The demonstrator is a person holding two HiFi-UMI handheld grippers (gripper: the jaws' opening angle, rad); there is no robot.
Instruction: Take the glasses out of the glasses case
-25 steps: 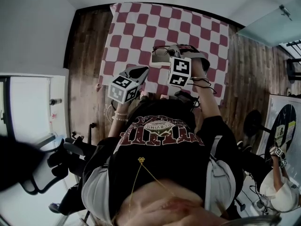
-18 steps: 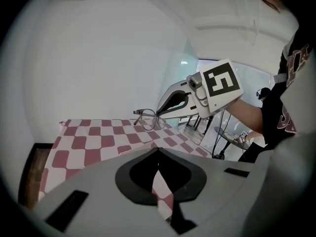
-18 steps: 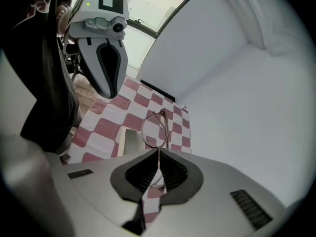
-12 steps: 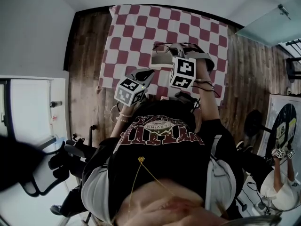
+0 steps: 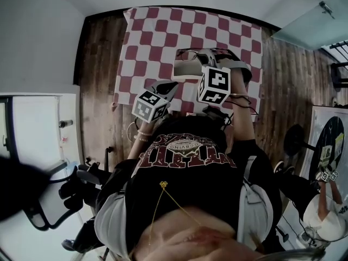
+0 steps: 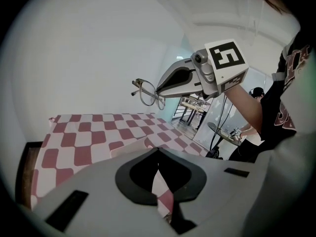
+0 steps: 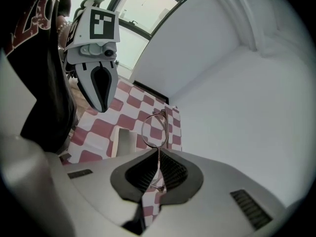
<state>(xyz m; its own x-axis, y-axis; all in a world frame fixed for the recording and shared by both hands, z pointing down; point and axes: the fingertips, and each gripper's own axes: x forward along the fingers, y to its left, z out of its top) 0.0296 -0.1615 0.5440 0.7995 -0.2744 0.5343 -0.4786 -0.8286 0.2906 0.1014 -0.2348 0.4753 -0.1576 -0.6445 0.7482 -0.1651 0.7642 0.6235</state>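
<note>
**A:** Where are the glasses?

**B:** Out of the case, by the look of it. The right claw (image 7: 159, 151) is clamped on a thin part of the frame of the glasses (image 7: 154, 127). It holds them in the air above the checkered cloth (image 7: 98, 127), with one lens standing up past the tips.

**A:** And the case?

**B:** The glasses case (image 5: 187, 69) lies on the cloth, below and just beside the glasses. I can't tell how far its lid is open.

**A:** Why grip at the frame like that?

**B:** My guess is that it keeps the pads off the lenses, and the height keeps the frame clear of the case wall.

**A:** What about the other one?

**B:** The left claw (image 6: 157, 151) has its jaws together with nothing between them. It hangs near, apart from both case and glasses. I'd say it is parked there so the right one has room, yet close enough to steady the case if needed.
</note>
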